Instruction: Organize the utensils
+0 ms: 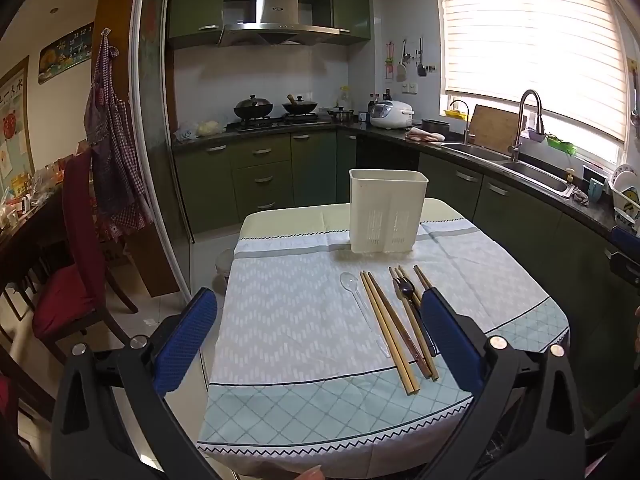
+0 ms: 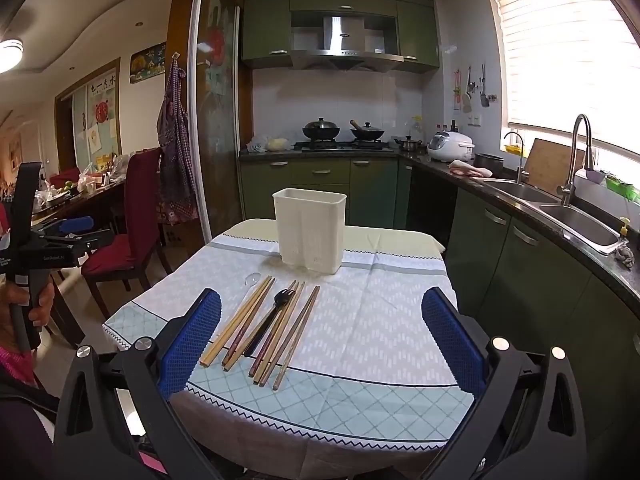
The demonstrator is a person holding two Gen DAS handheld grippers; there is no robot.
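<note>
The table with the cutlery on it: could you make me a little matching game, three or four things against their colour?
Things:
1. utensil holder
2. fork
3. spoon
4. chopsticks

Colours:
A. clear plastic
B. black
C. light wood
D. cream white

Pairs: 1-D, 2-B, 3-A, 4-C. All four lie or stand on the tablecloth; the holder stands upright at the far end, and the rest lie flat nearer the open left gripper and right gripper.
</note>
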